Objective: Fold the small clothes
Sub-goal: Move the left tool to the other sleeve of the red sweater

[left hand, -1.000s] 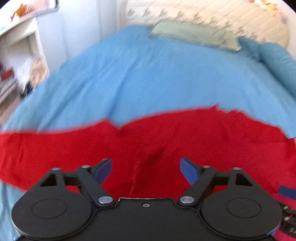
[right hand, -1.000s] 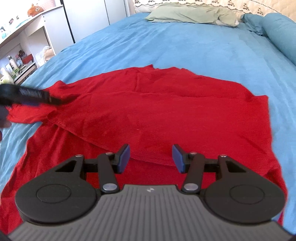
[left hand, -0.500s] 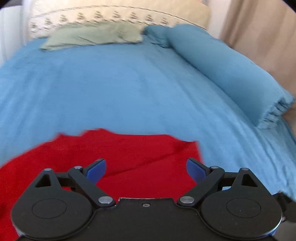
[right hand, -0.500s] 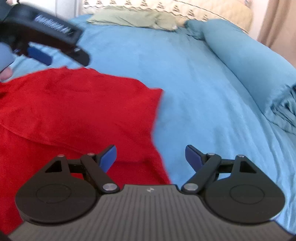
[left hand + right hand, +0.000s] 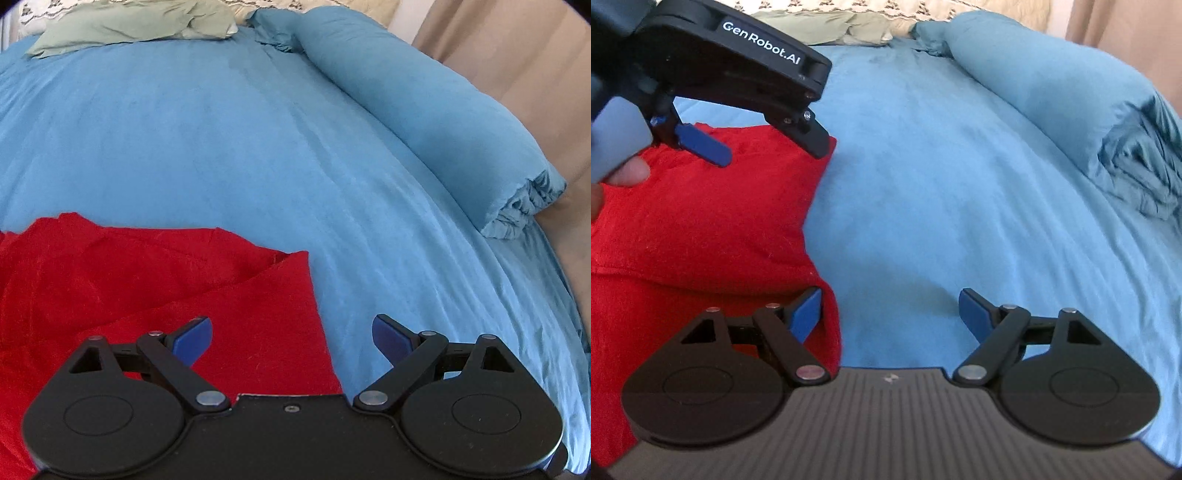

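A red garment lies partly folded on the blue bedsheet, with its right edge running down under my left gripper. The left gripper is open and empty, straddling that edge just above the cloth. In the right wrist view the same red garment fills the left side. My right gripper is open and empty over its lower right edge. The left gripper's black body hovers above the garment's far right corner.
A rolled blue duvet lies along the right side of the bed. A green pillow sits at the headboard. A beige curtain hangs past the bed's right edge. Bare blue sheet spreads right of the garment.
Both grippers have swung right, from over the garment's middle to its right edge, and both have opened wider. The garment lies as before.
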